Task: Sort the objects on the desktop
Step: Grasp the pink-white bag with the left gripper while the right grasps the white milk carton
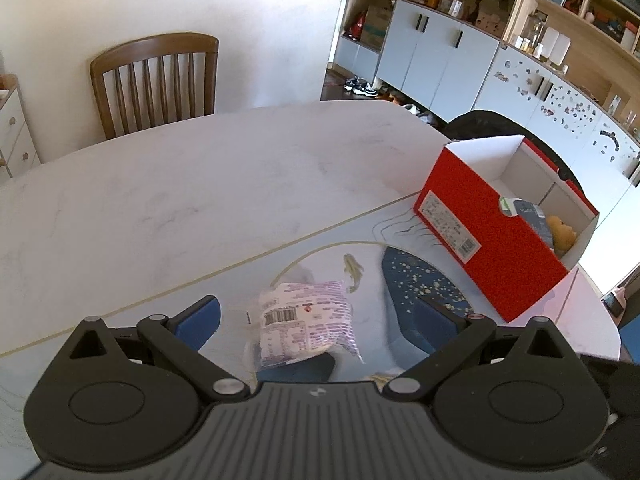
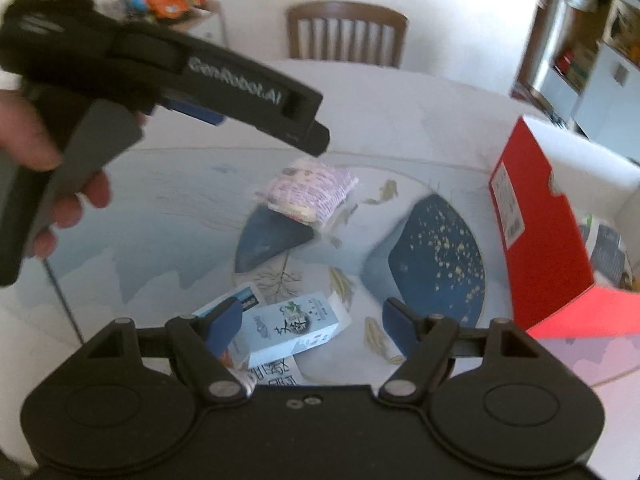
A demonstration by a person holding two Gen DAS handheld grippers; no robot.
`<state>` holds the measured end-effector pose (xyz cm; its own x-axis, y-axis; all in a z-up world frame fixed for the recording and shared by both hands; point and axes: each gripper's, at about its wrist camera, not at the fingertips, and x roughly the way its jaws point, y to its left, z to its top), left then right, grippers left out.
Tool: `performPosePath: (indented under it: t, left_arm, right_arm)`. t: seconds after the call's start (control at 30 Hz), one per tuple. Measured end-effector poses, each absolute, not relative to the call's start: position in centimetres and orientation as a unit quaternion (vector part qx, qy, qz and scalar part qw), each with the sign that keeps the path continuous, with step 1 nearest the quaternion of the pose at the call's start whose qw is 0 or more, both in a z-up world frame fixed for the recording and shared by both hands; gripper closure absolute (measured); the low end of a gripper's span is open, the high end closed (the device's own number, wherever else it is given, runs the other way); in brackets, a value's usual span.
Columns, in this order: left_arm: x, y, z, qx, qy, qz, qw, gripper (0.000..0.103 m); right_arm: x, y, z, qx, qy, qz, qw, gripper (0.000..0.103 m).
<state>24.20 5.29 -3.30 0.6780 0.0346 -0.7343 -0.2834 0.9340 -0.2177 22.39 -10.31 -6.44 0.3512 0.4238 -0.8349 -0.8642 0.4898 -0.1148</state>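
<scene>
A pink-and-white snack packet [image 1: 306, 322] lies on the printed mat, between the fingers of my open left gripper [image 1: 320, 312], which hovers above it. The packet also shows in the right wrist view [image 2: 310, 192], with the left gripper's black body [image 2: 168, 64] above and to its left. My right gripper [image 2: 310, 320] is open and empty, over a small white box with ink print [image 2: 296, 326] and a blue-and-white carton [image 2: 236, 300] beside it. A red shoebox [image 1: 492, 232], open on top, stands at the right and holds a dark packet [image 1: 528, 210] and a yellow plush [image 1: 562, 232].
The white marble table [image 1: 200, 184] stretches back to a wooden chair [image 1: 160, 80]. A printed mat with dark blue patches [image 2: 440, 264] covers the near part. Cabinets and shelves [image 1: 460, 48] stand at the far right. The shoebox also shows at the right in the right wrist view [image 2: 536, 216].
</scene>
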Motion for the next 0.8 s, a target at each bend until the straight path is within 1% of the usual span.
performPosePath:
  t: [0.2, 0.4, 0.57, 0.67, 0.8]
  left_arm:
    - [24.9, 5.8, -3.9, -0.151, 0.393, 0.086, 0.903, 0.000]
    - [25.9, 5.8, -5.5, -0.137, 0.405, 0.085, 0.900, 0.000]
    - [26.5, 6.0, -6.4, -0.141, 0.408, 0.083, 0.898, 0.000]
    - [26.9, 5.9, -7.1, -0.141, 0.410, 0.081, 0.897, 0.000]
    - [27.7, 5.5, -8.3, -0.131, 0.419, 0.084, 0.894, 0.000]
  right_arm:
    - [23.0, -8.7, -8.6, -0.254, 0.434, 0.356, 0.788, 0.026]
    - [23.5, -8.4, -8.8, -0.196, 0.473, 0.307, 0.802, 0.026]
    - [23.1, -7.5, -9.3, -0.228, 0.469, 0.276, 0.807, 0.026]
    - [23.7, -7.9, -9.8, -0.215, 0.488, 0.265, 0.803, 0.028]
    - [23.5, -7.9, -10.0, -0.215, 0.493, 0.271, 0.799, 0.029]
